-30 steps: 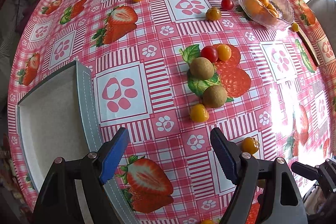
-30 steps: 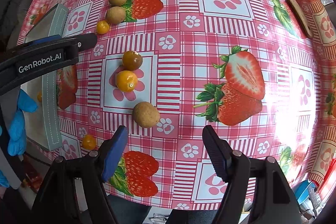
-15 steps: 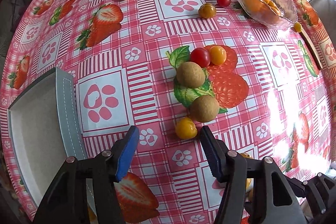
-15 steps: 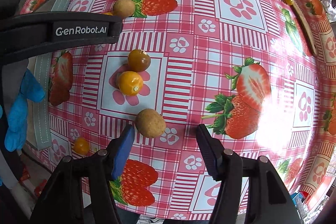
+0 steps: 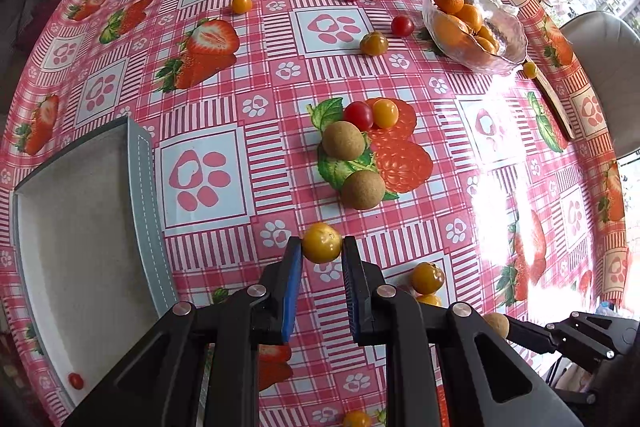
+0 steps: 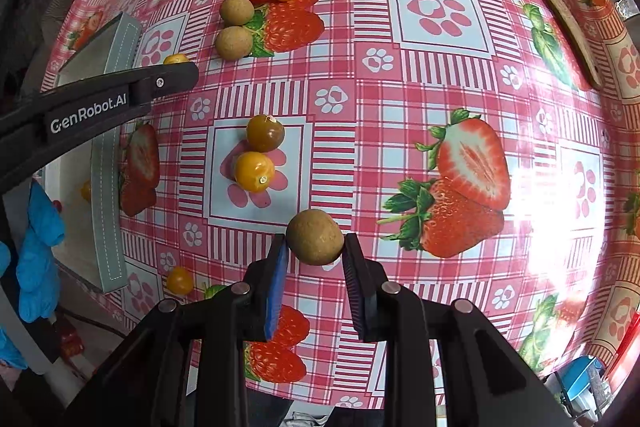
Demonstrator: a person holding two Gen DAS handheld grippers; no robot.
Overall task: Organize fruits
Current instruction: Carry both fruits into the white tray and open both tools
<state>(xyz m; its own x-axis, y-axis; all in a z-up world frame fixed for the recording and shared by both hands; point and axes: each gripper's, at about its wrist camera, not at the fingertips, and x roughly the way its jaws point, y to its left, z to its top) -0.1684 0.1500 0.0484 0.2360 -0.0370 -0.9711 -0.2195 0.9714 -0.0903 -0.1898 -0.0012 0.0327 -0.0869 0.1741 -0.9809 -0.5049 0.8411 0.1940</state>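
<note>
The left claw (image 5: 321, 253) is clamped on a yellow cherry tomato (image 5: 321, 242), its blue pads touching the fruit on both sides just above the desk (image 5: 400, 75), which wears a pink strawberry-print cloth. At 12 o'clock from that tomato sit two brown longans (image 5: 352, 167), one behind the other, with a red cherry tomato (image 5: 358, 115) and an orange one (image 5: 385, 113) touching each other just beyond them. A grey tray (image 5: 144, 195) lies at 9 o'clock, with a small red fruit (image 5: 75, 380) in its near corner. A glass bowl of oranges (image 5: 472, 27) stands at 1 o'clock, well apart.

The right claw (image 6: 315, 247) grips a longan (image 6: 315, 237) between its fingertips. At 11 o'clock from it, two golden tomatoes (image 6: 259, 153) touch each other on a paw-print square. The left tool's black arm (image 6: 96, 107) crosses at 9 o'clock, over the tray's edge. A small yellow tomato (image 6: 179, 280) lies at 8 o'clock, near the tray's corner.
</note>
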